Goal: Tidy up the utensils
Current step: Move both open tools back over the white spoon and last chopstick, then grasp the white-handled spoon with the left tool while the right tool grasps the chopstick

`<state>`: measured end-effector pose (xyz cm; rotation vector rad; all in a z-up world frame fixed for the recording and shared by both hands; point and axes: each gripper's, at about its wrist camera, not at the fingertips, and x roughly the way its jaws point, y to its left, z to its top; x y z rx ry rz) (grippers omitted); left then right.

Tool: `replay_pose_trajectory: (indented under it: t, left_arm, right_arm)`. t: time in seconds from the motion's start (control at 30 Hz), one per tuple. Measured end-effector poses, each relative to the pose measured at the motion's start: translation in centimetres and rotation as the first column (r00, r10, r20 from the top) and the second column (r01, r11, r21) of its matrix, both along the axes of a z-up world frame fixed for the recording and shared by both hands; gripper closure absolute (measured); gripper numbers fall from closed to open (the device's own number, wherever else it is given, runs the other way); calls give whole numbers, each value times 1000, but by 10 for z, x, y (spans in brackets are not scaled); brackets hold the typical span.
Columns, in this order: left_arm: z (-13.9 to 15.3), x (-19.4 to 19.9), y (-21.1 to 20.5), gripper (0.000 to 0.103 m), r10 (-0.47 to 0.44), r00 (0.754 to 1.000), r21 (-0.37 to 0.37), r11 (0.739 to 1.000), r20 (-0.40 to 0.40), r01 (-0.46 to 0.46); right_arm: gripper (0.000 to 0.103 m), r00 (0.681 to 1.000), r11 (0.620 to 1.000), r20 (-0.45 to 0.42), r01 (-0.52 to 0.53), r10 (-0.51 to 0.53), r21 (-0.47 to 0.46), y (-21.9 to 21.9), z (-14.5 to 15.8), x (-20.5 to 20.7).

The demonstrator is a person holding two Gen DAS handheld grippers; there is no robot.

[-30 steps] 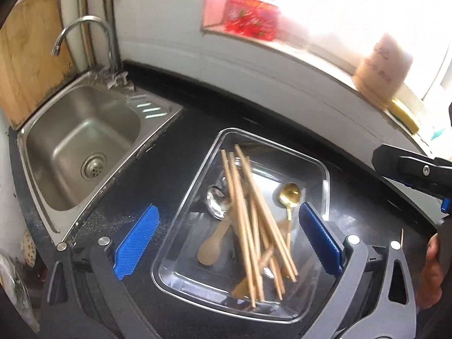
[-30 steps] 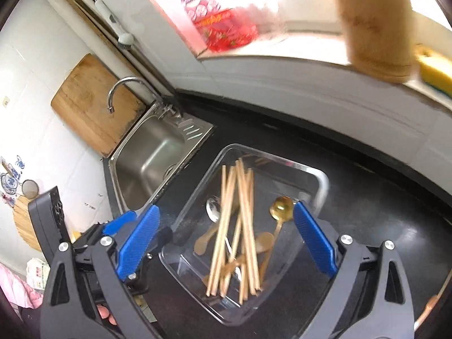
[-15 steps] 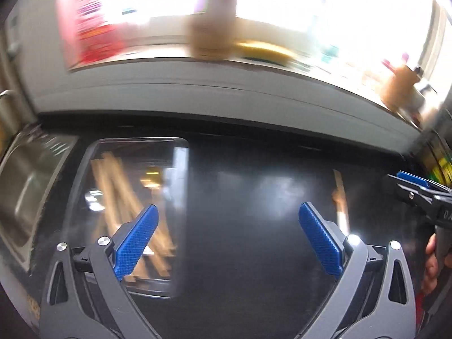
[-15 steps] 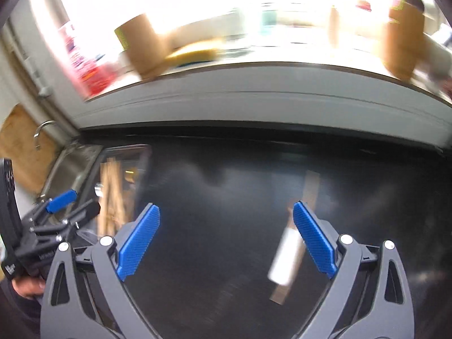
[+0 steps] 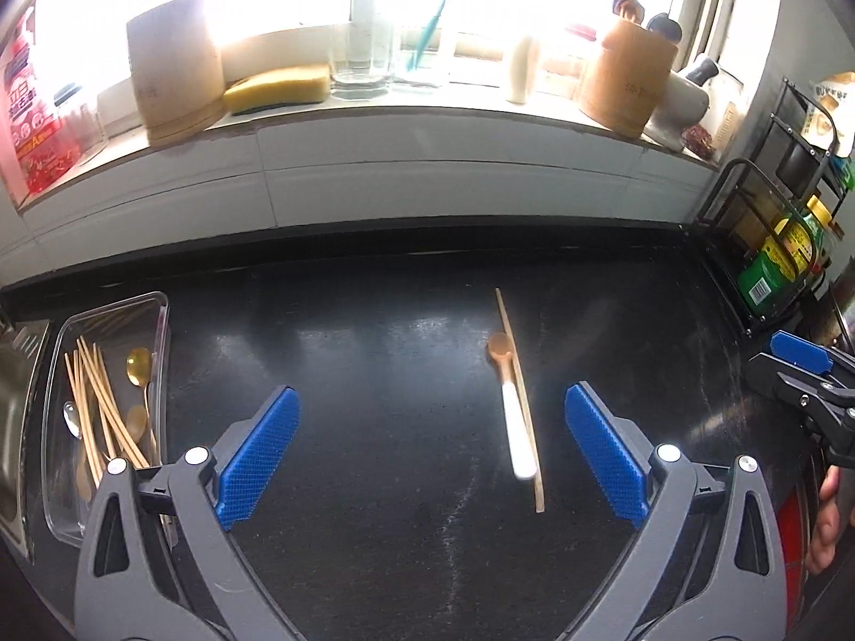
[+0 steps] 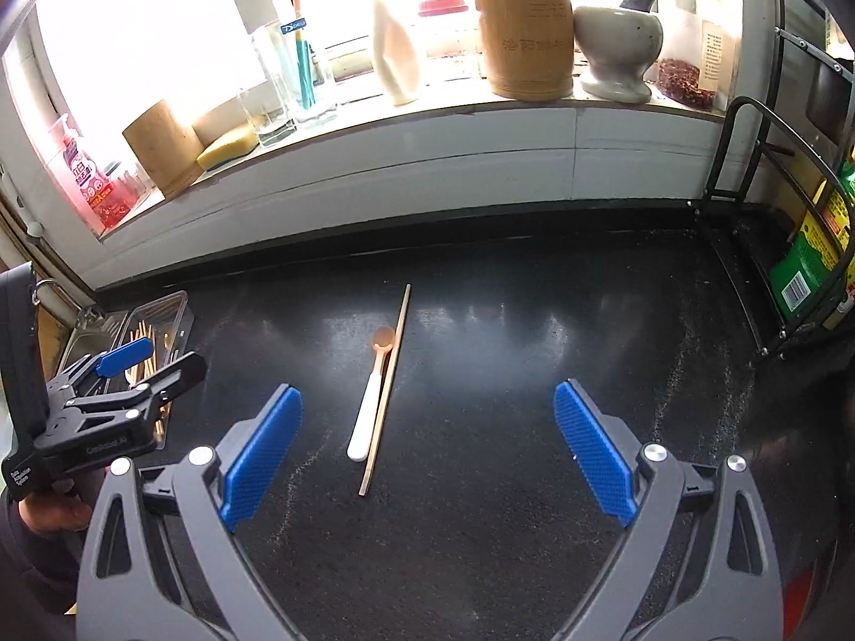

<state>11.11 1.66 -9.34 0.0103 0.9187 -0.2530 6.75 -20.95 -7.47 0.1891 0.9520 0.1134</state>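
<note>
On the black counter lie a white-handled spoon [image 5: 512, 408] [image 6: 370, 400] with an orange bowl and a single wooden chopstick [image 5: 521, 395] [image 6: 387, 387], side by side and touching. My left gripper [image 5: 433, 451] is open, with the spoon and chopstick between and ahead of its blue pads. My right gripper [image 6: 427, 454] is open too, the pair lying ahead, left of centre. A clear tray [image 5: 160, 320] [image 6: 181, 315] at the far left holds several chopsticks and spoons.
A sink edge [image 5: 21, 352] adjoins the tray on the left. The windowsill carries a bamboo holder [image 6: 526, 34], bottle [image 6: 395, 48], mortar [image 6: 614, 48], sponge [image 5: 278, 86] and glasses. A wire rack with bottles [image 5: 775, 262] [image 6: 801, 267] stands at the right.
Both grippers have swung right, from over the tray beside the sink to the open counter. The spoon and chopstick now sit in front of them; the tray is far left.
</note>
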Motion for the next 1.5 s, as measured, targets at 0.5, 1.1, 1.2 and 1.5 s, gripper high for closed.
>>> replay_pose_trajectory:
  t: [0.5, 1.1, 1.2, 1.5]
  left_arm:
    - [-70, 42, -51, 6, -66, 993, 81, 994, -98, 74]
    - [-157, 96, -61, 6, -83, 974, 158, 980, -211, 118]
    - [-159, 92, -40, 6, -72, 980, 155, 983, -186, 102]
    - [-162, 84, -12, 15, -142, 981, 146, 976, -132, 161]
  right_arm:
    - [10, 999, 1000, -52, 7, -7, 3, -17, -28, 27]
    - [10, 976, 1000, -216, -29, 31, 9, -14, -100, 94]
    - [10, 971, 999, -235, -54, 54, 4, -2, -109, 101]
    - [10, 953, 984, -263, -170, 148, -62, 57, -142, 116]
